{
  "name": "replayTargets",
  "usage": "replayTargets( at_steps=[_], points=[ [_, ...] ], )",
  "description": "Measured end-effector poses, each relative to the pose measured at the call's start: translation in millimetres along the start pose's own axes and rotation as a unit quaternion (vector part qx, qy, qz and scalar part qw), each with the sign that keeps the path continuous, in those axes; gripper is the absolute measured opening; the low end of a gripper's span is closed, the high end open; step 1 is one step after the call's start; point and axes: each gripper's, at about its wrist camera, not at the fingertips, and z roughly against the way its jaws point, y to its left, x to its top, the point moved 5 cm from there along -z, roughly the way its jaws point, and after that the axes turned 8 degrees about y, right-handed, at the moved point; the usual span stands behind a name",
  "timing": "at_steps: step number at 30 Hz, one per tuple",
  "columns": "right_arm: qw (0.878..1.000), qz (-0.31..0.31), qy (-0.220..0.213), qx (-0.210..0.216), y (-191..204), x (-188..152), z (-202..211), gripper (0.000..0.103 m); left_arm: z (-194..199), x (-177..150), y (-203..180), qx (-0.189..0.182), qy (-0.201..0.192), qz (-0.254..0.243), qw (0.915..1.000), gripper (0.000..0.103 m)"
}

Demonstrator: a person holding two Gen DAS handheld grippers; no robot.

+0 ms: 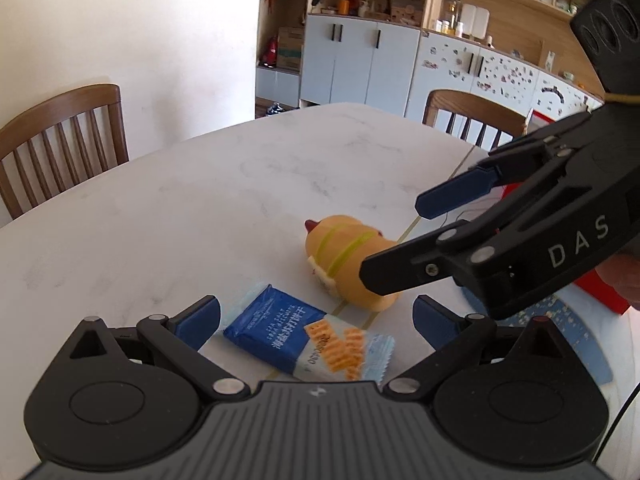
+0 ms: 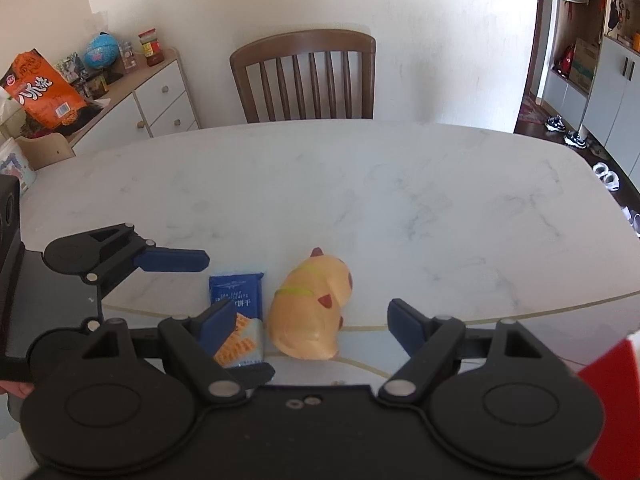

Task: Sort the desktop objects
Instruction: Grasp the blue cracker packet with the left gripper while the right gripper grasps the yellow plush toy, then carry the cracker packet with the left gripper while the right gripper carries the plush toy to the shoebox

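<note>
1. A white table (image 2: 360, 184) has a wooden chair (image 2: 304, 76) behind it, a red box (image 1: 600, 284) at one edge, and a blue mat (image 1: 576, 320) beside the box.
2. A yellow squishy toy (image 2: 308, 312) lies just beside a blue cracker pack (image 2: 238, 312); they may touch.
3. The toy has green stripes and red spots.
4. The right gripper (image 2: 310, 320) is wide open and holds nothing, with the toy ahead between its fingers.
5. The left gripper (image 1: 316, 318) is wide open and empty, with the pack in front of it.

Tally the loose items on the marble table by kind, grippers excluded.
Snack packets: 1, the blue biscuit packet
Soft toys: 1, the yellow squishy toy
Total: 2, side by side on the table, both grippers open above them.
</note>
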Motion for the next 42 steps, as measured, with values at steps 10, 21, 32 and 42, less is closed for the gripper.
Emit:
replayTargets(
  at_steps=[10,21,32,42],
  points=[
    [1.000,-0.013,0.016,-0.007,-2.1,6.3,-26.3,0.082,-17.2,-7.0,5.4,-0.002,0.016,-0.026,0.9995,0.103],
    [0.999,-0.019,0.031,-0.015,-8.3,-0.3,-41.3,0.075,-19.8,-10.8,-1.8,0.017,0.005,-0.050,0.9986,0.103],
    [0.999,-0.021,0.030,-0.002,-12.0,-9.1,-36.0,0.055,-15.0,-14.0,-8.1,0.029,-0.001,-0.046,0.9985,0.098],
    [0.999,-0.025,0.030,-0.009,-16.5,-13.9,-26.9,0.045,-7.7,-19.6,-17.9,0.037,-0.001,-0.038,0.9986,0.089]
  ],
)
